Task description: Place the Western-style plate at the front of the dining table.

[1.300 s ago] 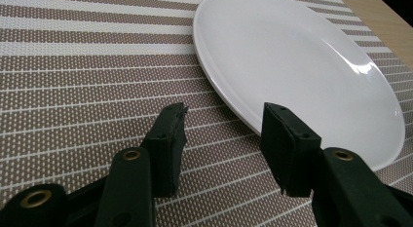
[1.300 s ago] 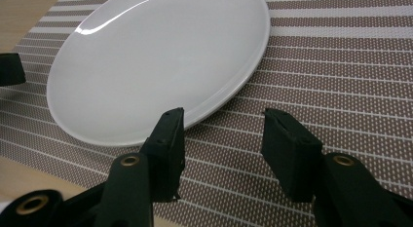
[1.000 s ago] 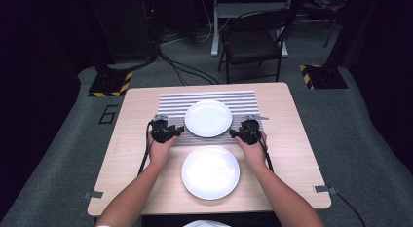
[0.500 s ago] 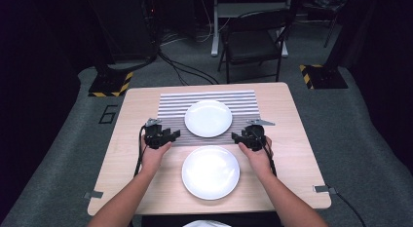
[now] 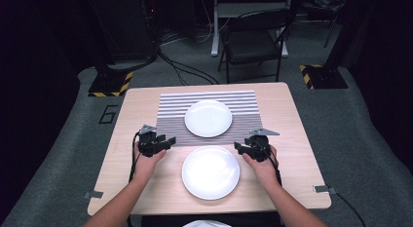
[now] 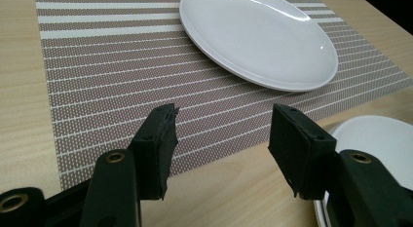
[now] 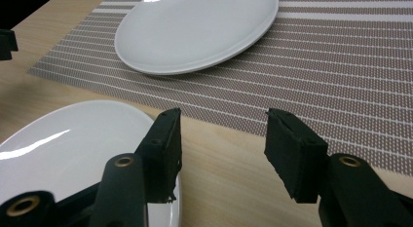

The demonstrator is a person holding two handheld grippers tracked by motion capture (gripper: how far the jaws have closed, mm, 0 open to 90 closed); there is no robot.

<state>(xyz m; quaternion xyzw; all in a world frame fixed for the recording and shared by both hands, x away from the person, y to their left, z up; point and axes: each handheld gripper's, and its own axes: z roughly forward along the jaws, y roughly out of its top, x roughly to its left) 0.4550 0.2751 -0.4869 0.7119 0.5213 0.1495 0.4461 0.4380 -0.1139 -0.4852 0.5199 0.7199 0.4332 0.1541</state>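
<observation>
Flanking near plate (image 5: pixel 211 171): left gripper (image 6: pixel 221 132), right gripper (image 7: pixel 221 134), jaws wide apart, empty.

Table (image 5: pixel 292 115): light wood, square, on grey carpet.
Mat (image 5: pixel 170 110): striped, brown and white, on the table's far half.
Far plate (image 5: pixel 208 118): white, on the mat.
Near plate (image 5: pixel 211 172): white, on bare wood just before the mat.
Chair (image 5: pixel 253 42): dark, folding, beyond the table.
Cables (image 5: pixel 185 68): on the floor behind.

one white plate (image 5: pixel 208 118) sits flat on the striped placemat (image 5: pixel 175 110), empty and glossy; a second white plate (image 5: pixel 211 172) lies just nearer on bare wood, slightly apart.
</observation>
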